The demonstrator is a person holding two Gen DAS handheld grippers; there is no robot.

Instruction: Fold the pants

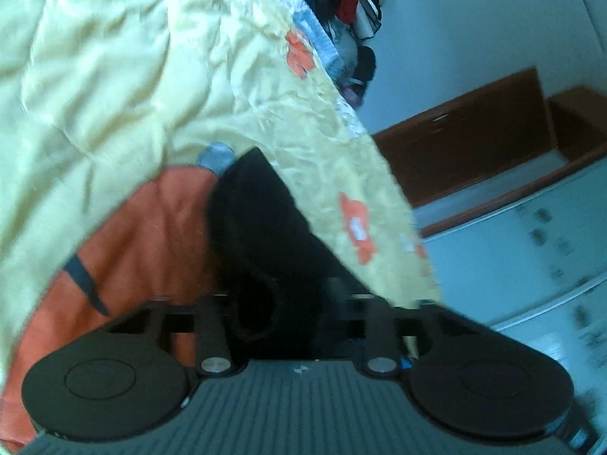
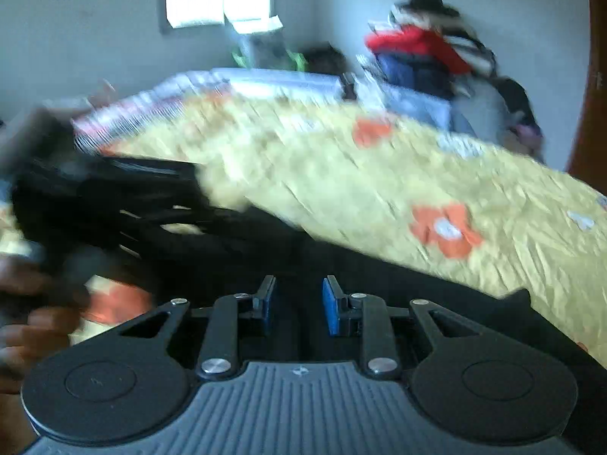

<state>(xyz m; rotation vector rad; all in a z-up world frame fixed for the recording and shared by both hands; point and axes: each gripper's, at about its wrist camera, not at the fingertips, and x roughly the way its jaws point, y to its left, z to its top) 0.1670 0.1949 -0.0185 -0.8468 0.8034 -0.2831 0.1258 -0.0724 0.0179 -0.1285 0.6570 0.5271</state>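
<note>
Pants: black, soft, limp; lower centre, on yellow bed. Left hand-held gripper buried in cloth, state unclear. Right hand-held gripper apart. Best gripped at hem.

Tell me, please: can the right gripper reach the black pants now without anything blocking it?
Probably yes. The right gripper is open, and the black pants lie directly ahead of its fingers on the yellow bedspread, with nothing between. Blur hides whether they already touch.
</note>
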